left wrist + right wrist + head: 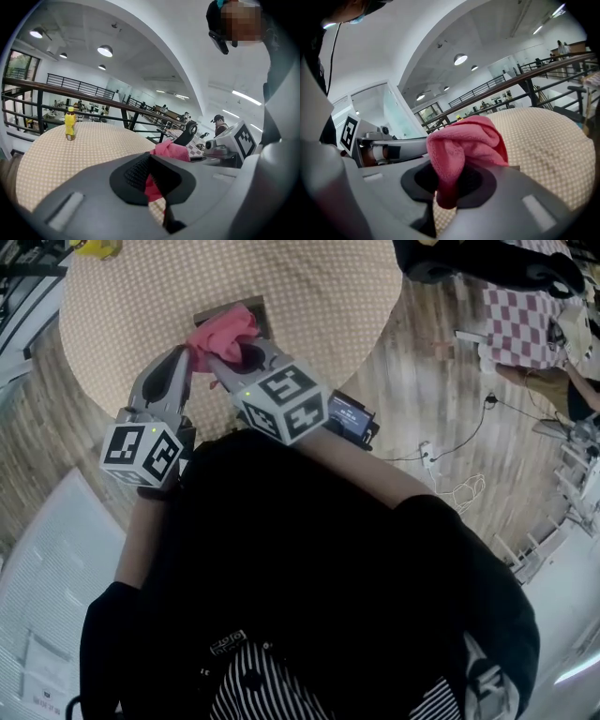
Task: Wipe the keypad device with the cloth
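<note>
A pink cloth (pixel 223 332) is bunched up over a flat dark device (pixel 255 309) on the round dotted table (pixel 141 296); only the device's far corner shows. My left gripper (pixel 190 360) reaches the cloth from the left, shut on a fold of the pink cloth (pixel 151 185). My right gripper (pixel 217 360) comes in from the right. It is shut on the pink cloth (pixel 451 164) too, and most of the bunch (pixel 473 140) rides on top of its jaws. The two grippers' tips are close together at the cloth.
A yellow bottle (pixel 94 247) (pixel 70 123) stands at the far left of the table. A black gadget with a lit screen (pixel 352 418) sits by the table's near right edge. A checkered table (pixel 525 315) and floor cables (pixel 450 465) lie to the right.
</note>
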`<state>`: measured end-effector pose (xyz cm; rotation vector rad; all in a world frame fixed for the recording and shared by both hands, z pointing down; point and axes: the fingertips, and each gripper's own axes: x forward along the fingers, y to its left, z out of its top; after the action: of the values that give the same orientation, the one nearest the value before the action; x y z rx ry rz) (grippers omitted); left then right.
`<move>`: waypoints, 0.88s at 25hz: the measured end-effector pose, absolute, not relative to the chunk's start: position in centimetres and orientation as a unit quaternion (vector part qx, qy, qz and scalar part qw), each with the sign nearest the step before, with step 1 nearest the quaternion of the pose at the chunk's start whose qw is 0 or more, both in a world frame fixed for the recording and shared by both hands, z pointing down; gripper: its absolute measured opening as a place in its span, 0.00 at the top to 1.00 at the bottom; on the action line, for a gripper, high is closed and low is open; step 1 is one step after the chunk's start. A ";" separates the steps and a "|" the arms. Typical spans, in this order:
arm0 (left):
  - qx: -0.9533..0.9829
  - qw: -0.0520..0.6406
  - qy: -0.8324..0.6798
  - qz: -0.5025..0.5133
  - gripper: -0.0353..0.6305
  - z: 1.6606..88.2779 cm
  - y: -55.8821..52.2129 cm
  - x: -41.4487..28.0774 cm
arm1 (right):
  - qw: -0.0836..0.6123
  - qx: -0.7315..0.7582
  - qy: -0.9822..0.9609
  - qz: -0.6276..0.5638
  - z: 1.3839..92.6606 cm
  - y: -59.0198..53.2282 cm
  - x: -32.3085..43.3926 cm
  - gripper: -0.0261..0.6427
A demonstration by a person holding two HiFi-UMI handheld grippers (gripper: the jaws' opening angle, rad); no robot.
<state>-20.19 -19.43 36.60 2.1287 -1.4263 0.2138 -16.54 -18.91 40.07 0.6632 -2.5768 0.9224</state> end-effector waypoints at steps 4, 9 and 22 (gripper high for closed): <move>0.814 0.267 -0.509 0.085 0.96 37.3 -20.6 -20.5 | 0.164 0.259 -0.896 0.322 40.7 -19.2 -16.1 0.85; 0.828 0.261 -0.488 0.093 0.96 38.0 -20.1 -21.9 | 0.166 0.272 -0.892 0.321 41.6 -17.9 -18.1 0.85; 0.842 0.251 -0.457 0.140 0.96 40.9 -23.5 -22.4 | 0.188 0.282 -0.880 0.333 44.4 -18.5 -18.2 0.85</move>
<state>-22.45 -23.47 40.89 2.2901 -1.2442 0.3810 -18.20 -18.45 44.39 0.7946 -2.4757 0.9370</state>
